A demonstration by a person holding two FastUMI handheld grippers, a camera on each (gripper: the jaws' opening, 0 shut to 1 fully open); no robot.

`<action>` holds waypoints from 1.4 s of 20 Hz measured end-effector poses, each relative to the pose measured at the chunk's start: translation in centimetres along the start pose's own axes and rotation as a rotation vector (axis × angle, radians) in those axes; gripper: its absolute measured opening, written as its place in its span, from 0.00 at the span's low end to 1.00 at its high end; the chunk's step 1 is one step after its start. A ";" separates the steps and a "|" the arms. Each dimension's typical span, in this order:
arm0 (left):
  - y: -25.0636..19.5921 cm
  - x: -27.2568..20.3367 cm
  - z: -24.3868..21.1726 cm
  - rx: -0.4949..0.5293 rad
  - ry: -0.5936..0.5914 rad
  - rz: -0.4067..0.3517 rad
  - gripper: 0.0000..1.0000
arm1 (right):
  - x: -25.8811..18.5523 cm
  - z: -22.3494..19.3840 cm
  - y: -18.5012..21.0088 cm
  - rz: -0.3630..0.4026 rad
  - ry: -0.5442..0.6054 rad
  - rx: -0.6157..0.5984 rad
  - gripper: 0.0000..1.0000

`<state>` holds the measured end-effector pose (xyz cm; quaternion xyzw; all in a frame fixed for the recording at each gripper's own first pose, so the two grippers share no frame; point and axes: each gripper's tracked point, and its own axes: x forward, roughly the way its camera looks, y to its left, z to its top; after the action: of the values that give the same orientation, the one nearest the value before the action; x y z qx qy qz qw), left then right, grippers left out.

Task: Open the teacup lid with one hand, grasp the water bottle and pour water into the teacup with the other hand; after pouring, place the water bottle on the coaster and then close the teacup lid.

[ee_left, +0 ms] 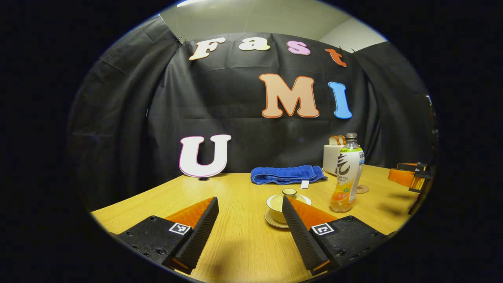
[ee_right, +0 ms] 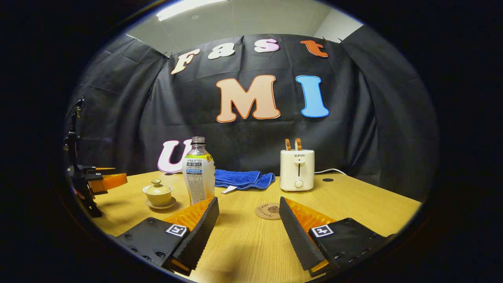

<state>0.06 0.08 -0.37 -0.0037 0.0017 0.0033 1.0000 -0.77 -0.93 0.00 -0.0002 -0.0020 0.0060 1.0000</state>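
A pale lidded teacup [ee_left: 279,205] on a saucer stands on the wooden table, partly behind the right finger of my open left gripper [ee_left: 249,208]. The water bottle [ee_left: 347,175], uncapped, with orange drink in its lower part, stands upright just right of the cup. In the right gripper view the teacup [ee_right: 158,193] sits at the left, the bottle [ee_right: 198,171] stands behind my left finger, and the round coaster [ee_right: 268,210] lies between the fingers of my open right gripper [ee_right: 248,208]. Nothing is held. The other gripper [ee_right: 100,181] hovers at the far left.
A folded blue towel [ee_left: 287,174] lies at the back of the table. A white toaster [ee_right: 297,169] with bread slices stands to the right of it, its cord trailing right. The right gripper [ee_left: 408,177] shows at the table's right edge. The black cloth wall closes the back.
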 end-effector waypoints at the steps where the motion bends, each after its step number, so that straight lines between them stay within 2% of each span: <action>1: -0.1 0.1 0.0 -0.001 0.001 -0.002 0.95 | 0.0 0.0 -0.3 -0.007 0.000 0.000 0.98; 2: -0.2 0.2 0.0 -0.001 0.002 -0.004 0.95 | -0.1 0.0 -0.4 -0.011 0.000 0.000 0.94; 3: -0.4 0.4 0.0 -0.002 0.003 -0.007 0.95 | -0.1 0.0 -0.4 -0.011 -0.001 -0.001 1.00; 4: -0.6 0.5 0.0 -0.002 0.003 -0.013 0.95 | -0.2 0.0 -0.3 -0.010 0.000 0.000 0.94; 5: -0.8 0.8 0.0 -0.002 0.003 -0.021 0.95 | -0.3 -0.1 -0.4 -0.008 0.000 0.000 0.98; 7: -1.4 1.4 -0.1 -0.001 0.006 -0.040 0.95 | -0.3 0.0 -0.4 -0.006 0.000 0.000 0.98; 8: -1.9 1.8 -0.1 -0.001 0.005 -0.056 0.95 | -0.3 0.0 -0.4 -0.007 0.000 0.000 0.94; 13: -3.9 3.6 -0.2 0.001 0.004 -0.136 0.95 | -0.3 -0.1 -0.4 -0.007 0.000 0.000 0.94; 15: -4.9 4.6 -0.1 -0.001 0.003 -0.173 0.95 | -0.3 -0.1 -0.4 -0.007 0.000 0.000 1.00; 16: -5.2 4.9 -0.2 0.001 0.007 -0.189 0.95 | -0.3 0.0 -0.4 -0.006 0.000 0.000 0.94; 23: -7.7 6.9 -0.5 -0.004 0.025 -0.295 0.94 | -0.3 -0.1 -0.4 -0.006 0.000 0.000 0.94; 27: -8.5 7.5 -1.0 0.001 0.056 -0.323 0.86 | -0.2 -0.1 -0.4 -0.007 0.000 -0.001 0.94; 28: -8.7 7.5 -1.0 0.002 0.061 -0.334 0.82 | -0.3 -0.1 -0.4 -0.006 0.000 -0.001 0.94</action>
<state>7.61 -8.54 -1.29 -0.0032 0.0317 -0.1631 0.9861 -1.02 -1.36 -0.05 -0.0007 -0.0020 0.0028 1.0000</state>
